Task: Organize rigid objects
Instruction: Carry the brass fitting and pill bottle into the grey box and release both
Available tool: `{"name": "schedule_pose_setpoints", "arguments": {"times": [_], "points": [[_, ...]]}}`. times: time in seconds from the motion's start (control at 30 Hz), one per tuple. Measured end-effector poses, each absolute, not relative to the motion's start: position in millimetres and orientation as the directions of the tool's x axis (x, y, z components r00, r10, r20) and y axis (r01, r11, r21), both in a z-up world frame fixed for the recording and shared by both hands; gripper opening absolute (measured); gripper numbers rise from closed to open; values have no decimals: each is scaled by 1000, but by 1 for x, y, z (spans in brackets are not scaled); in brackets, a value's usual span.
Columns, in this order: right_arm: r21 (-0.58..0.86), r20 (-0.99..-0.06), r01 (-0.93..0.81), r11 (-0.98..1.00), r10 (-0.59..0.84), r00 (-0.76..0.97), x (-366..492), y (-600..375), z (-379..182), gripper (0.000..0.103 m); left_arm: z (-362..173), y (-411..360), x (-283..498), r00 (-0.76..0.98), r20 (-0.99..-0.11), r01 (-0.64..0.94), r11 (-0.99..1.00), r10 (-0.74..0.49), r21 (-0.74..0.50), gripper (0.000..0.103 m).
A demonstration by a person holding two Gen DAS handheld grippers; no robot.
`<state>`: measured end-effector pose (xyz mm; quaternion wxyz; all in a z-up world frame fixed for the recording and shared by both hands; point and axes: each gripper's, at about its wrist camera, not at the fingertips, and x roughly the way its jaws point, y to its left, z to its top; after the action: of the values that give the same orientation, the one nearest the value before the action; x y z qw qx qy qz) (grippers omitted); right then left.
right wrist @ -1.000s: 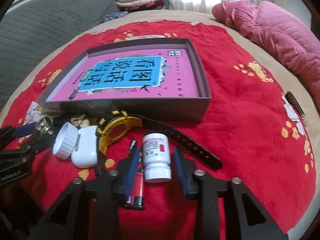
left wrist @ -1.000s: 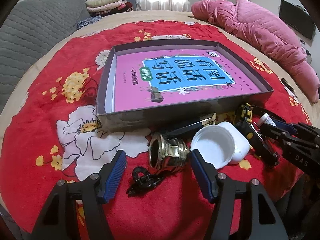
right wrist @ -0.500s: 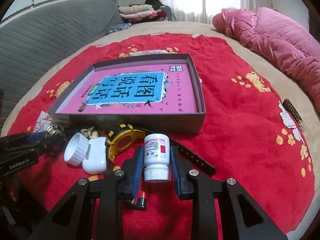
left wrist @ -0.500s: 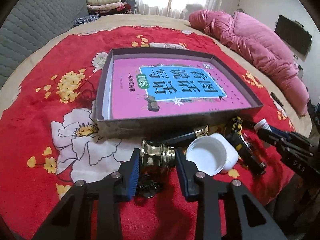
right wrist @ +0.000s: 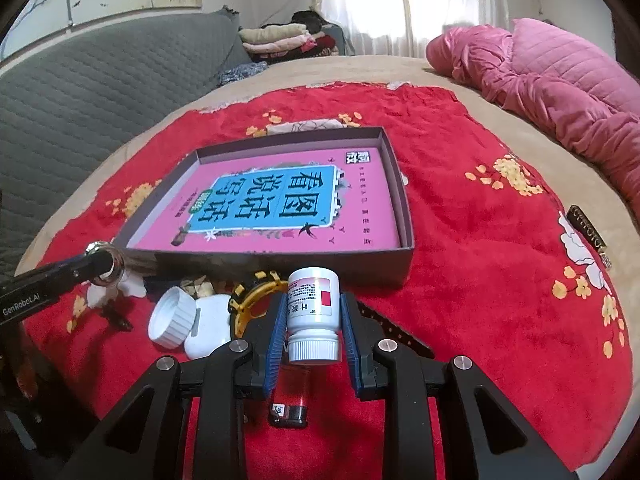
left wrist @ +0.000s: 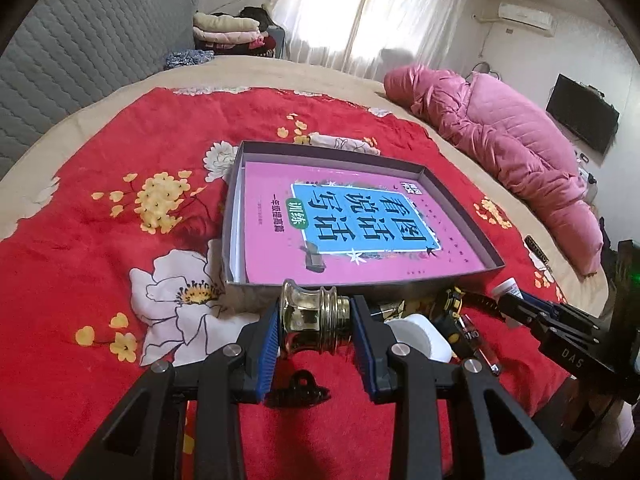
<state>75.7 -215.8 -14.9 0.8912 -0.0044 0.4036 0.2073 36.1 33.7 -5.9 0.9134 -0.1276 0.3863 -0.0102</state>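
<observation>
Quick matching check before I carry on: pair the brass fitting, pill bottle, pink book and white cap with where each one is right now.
Things:
1. brass fitting
2. pill bottle
3. pink book
4. white cap

Places:
A. lying inside the box
B. loose on the red blanket
C. clamped in the left hand-held gripper
D. clamped in the right hand-held gripper

Pairs: 1-C, 2-D, 3-A, 4-B

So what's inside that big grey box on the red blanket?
Inside the shallow grey cardboard box lies a pink book with a blue title panel, flat. It covers the bottom, so anything underneath is hidden.
</observation>
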Motion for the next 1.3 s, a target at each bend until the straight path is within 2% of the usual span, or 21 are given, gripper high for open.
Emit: {"name": "schedule_pose_setpoints", "arguments": {"times": [0.47, 0.93, 1.3], "points": [[135, -687, -353, 926, 344, 640, 97, -208, 2, 27, -5, 45, 53, 727, -677, -109, 955, -113, -277, 34], [137, -704, -312, 940, 314, 638, 131, -195, -10, 27, -10, 48, 86, 739, -664, -112, 950, -117, -292, 34], [86, -748, -299, 950, 260, 611, 148, -191, -25, 28, -34, 42, 104, 693, -715, -111, 966, -94, -234, 34]]}}
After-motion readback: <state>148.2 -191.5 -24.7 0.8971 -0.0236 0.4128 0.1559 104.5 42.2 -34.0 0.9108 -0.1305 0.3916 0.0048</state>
